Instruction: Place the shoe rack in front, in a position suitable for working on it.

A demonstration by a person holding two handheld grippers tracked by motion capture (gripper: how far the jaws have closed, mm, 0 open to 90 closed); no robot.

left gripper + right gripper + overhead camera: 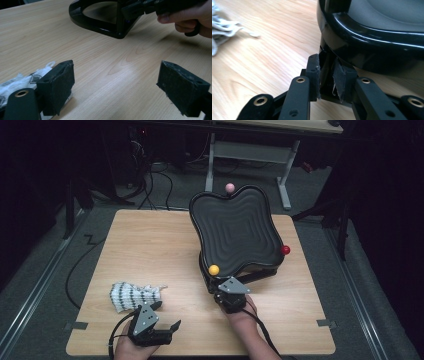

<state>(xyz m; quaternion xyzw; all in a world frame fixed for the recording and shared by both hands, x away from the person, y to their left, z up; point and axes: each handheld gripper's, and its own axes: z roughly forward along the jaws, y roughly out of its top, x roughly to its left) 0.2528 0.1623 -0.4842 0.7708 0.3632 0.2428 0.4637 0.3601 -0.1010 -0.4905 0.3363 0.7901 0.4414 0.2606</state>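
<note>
Black, glossy and wavy-edged, the tray [235,227] stands tilted on its stand over the far right part of the wooden table [150,245]. Three balls sit at its rim: yellow [214,269] at the near corner, red [285,250] at the right, pink [230,187] at the far edge.

Right gripper [231,296]: positioned at the near corner of the tray, below the yellow ball. In the right gripper view the jaws stand nearly together, clamped on a dark part of the stand beneath the tray rim [372,32].

Left gripper [162,327]: near the front table edge, jaws wide apart and holding nothing. In the left gripper view the pads [58,86] frame bare wood, with the black-and-white patterned cloth [131,295] just beside the left pad.

Step in hand, as judged: the tray is being held and tipped from its near corner while the free gripper waits beside the cloth. The next move probably calls for the left gripper to turn toward the cloth, lower over it and close, with the right grip kept steady so the balls stay seated.

Markings: no brand, label or legible writing can be made out.
</note>
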